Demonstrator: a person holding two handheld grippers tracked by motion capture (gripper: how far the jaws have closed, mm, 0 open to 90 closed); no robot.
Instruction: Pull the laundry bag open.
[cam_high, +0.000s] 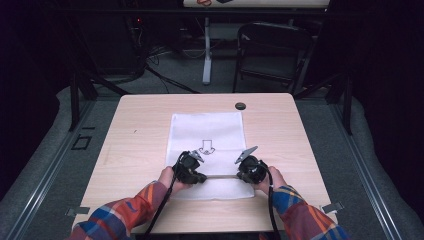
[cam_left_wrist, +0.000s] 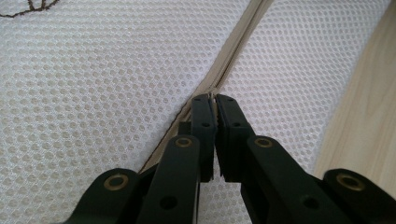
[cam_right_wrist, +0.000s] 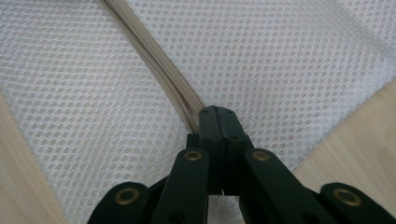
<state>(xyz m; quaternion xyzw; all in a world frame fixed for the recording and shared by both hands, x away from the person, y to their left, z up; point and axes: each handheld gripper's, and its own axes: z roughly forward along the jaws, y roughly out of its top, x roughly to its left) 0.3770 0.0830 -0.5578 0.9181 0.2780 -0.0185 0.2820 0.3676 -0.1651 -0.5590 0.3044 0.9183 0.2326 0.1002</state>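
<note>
A white mesh bag lies flat in the middle of the counter. Its long side runs away from the person, and a black arrow drawing on it points back toward the person. A tan zipper runs left to right across the near end of the bag. On the left, the left hand-held gripper is pinched tight on the zipper. On the right, the right hand-held gripper is also pinched tight, at the zipper's other end. The bag is full of tiny holes.
</note>
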